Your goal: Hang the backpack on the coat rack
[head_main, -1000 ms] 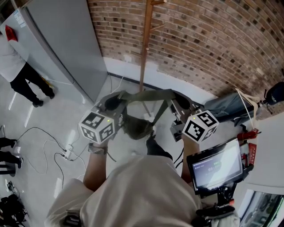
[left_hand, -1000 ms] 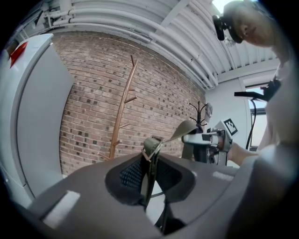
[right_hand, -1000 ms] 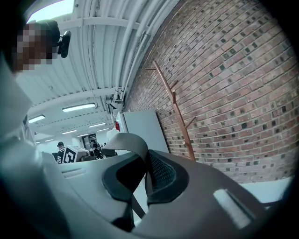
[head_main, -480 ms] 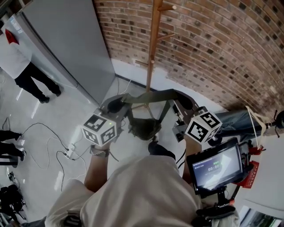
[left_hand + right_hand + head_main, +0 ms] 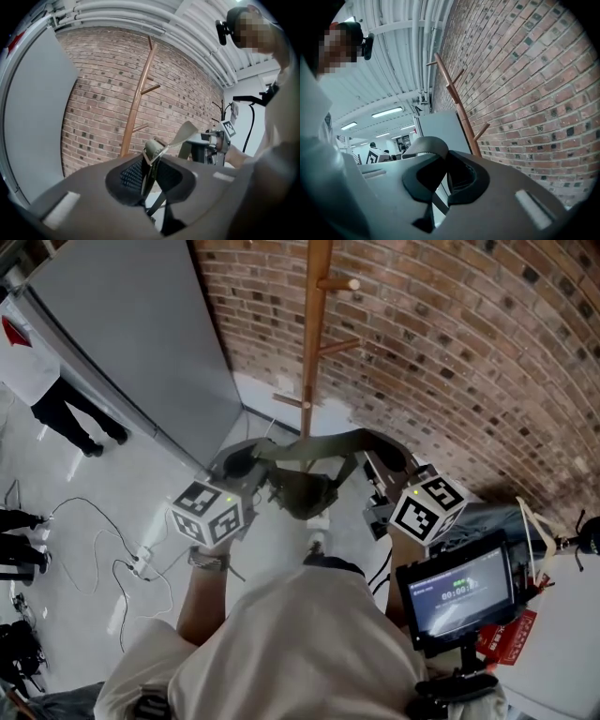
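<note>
An olive-green backpack (image 5: 300, 491) hangs by its strap (image 5: 319, 444), which is stretched between my two grippers at chest height. My left gripper (image 5: 234, 463) is shut on the strap's left end, seen as a folded strap (image 5: 154, 149) pinched between the left gripper (image 5: 150, 171) jaws. My right gripper (image 5: 384, 461) is shut on the strap's other end, where the strap (image 5: 426, 143) curls over the right gripper (image 5: 440, 180) jaws. The wooden coat rack (image 5: 313, 329) stands just beyond the bag against the brick wall, its pegs (image 5: 339, 283) bare. The coat rack (image 5: 136, 101) is ahead and left in the left gripper view, and the coat rack (image 5: 459, 110) is to the right in the right gripper view.
A tall grey cabinet (image 5: 141, 343) stands left of the rack. Cables and a power strip (image 5: 141, 563) lie on the floor at the left, near a person in a white top (image 5: 37, 381). A lit screen (image 5: 459, 592) sits by my right arm.
Both grippers have carried the backpack forward toward the coat rack, which now shows nearer and more of its pegs. The grips on the strap are unchanged.
</note>
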Available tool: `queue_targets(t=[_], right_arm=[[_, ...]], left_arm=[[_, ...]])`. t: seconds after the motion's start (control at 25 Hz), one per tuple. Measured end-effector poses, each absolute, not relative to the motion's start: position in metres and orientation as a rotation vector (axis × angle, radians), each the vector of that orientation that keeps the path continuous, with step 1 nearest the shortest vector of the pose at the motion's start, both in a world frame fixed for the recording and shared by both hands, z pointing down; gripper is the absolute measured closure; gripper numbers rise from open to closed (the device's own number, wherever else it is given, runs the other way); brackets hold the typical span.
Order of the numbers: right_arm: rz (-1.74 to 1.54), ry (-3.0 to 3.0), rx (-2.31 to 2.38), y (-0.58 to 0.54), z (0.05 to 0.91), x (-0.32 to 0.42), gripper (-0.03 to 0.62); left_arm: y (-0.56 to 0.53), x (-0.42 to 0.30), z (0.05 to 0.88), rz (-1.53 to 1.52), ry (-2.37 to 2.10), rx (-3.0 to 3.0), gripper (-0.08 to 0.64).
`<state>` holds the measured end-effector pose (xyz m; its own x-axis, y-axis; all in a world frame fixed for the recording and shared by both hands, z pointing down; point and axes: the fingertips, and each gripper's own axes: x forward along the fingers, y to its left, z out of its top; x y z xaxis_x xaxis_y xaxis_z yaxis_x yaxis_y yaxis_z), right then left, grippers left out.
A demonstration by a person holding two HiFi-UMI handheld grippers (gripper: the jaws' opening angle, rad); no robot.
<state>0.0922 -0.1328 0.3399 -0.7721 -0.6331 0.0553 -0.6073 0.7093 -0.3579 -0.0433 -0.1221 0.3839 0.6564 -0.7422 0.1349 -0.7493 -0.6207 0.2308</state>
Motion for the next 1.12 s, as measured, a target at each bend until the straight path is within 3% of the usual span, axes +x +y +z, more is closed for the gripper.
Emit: queue_targets(t=[0.56, 1.12], right_arm=[[-0.636, 2.887, -0.887, -0.195, 0.350, 0.088, 0.584], [-0.807, 2.767, -1.082, -0.227, 0.382, 0.081, 0.584]], left_arm=[[-0.184, -0.053, 0.391, 0.015, -1.332, 2.489, 0.525], [-0.222, -0.059, 0.420, 0.069, -1.118, 2.512, 0.525]])
